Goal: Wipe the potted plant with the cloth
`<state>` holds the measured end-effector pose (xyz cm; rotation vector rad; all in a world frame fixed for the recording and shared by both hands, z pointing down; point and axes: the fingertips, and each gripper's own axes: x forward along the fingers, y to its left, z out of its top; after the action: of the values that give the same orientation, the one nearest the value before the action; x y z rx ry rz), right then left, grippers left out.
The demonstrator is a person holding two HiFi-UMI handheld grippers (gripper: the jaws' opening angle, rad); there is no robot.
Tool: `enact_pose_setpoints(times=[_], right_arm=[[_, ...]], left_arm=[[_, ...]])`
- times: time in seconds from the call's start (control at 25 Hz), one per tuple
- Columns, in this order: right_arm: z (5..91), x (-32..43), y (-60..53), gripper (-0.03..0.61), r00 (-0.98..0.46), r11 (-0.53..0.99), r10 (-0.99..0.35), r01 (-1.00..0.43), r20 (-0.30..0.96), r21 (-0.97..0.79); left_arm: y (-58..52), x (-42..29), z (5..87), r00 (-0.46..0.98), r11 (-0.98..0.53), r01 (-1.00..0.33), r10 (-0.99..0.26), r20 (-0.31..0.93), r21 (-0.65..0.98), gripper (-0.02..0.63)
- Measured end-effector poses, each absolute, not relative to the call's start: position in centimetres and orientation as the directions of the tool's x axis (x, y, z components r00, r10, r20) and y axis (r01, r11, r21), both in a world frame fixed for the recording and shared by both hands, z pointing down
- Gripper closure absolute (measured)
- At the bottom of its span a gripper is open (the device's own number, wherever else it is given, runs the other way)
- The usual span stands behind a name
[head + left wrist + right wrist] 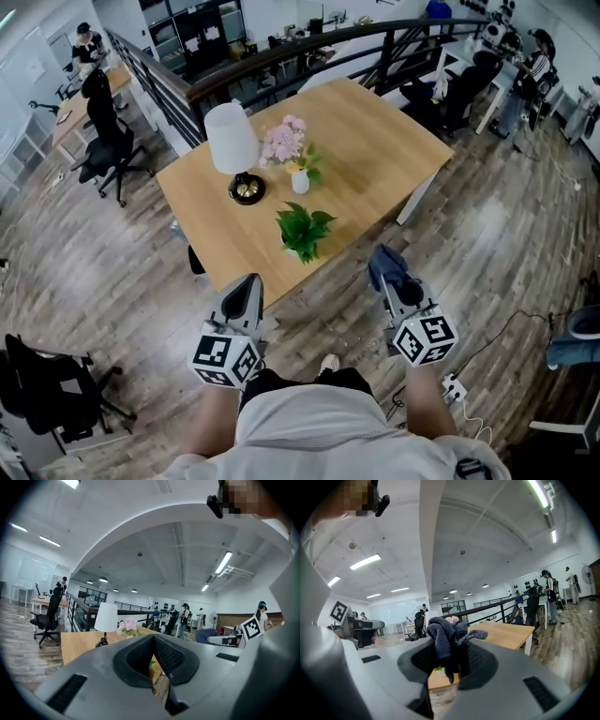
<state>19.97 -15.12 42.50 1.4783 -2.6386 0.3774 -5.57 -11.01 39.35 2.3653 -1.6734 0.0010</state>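
A small green potted plant (304, 231) stands near the front edge of the wooden table (375, 141). My right gripper (386, 272) is shut on a dark blue cloth (385, 265), held off the table's front edge, right of the plant. In the right gripper view the cloth (447, 639) bunches up between the jaws. My left gripper (247, 292) hangs below the table edge, left of the plant, jaws closed together with nothing held. In the left gripper view the left gripper (153, 651) shows its pads meeting.
A white-shaded lamp (232, 145) and a white vase of pink flowers (289, 150) stand behind the plant. Black office chairs (103, 141) and a railing (309, 56) lie beyond the table. People stand at the far desks. A cable and power strip (456, 386) lie on the floor.
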Motion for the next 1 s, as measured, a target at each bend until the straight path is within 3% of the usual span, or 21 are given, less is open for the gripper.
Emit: enact_pose_setpoints(times=[0.4, 0.72, 1.0], right_arm=[[45.1, 17.2, -20.9, 0.425, -0.581, 0.539, -0.772, -0.813, 0.257, -0.220], [45.6, 12.9, -23.4, 0.425, -0.516, 0.482, -0.796, -0.857, 0.316, -0.183], [47.3, 9.9, -24.4, 0.425, -0.515, 0.485, -0.774, -0.856, 0.368, -0.178]], left_arm=[[-17.6, -6.5, 42.3, 0.329, -0.273, -0.927, -0.921, 0.207, 0.257, 0.598], [-23.3, -9.6, 44.1, 0.445, -0.373, -0.874, -0.872, 0.205, 0.313, 0.598], [-25.8, -10.0, 51.6, 0.548, -0.385, -0.808, -0.770, 0.327, 0.446, 0.597]])
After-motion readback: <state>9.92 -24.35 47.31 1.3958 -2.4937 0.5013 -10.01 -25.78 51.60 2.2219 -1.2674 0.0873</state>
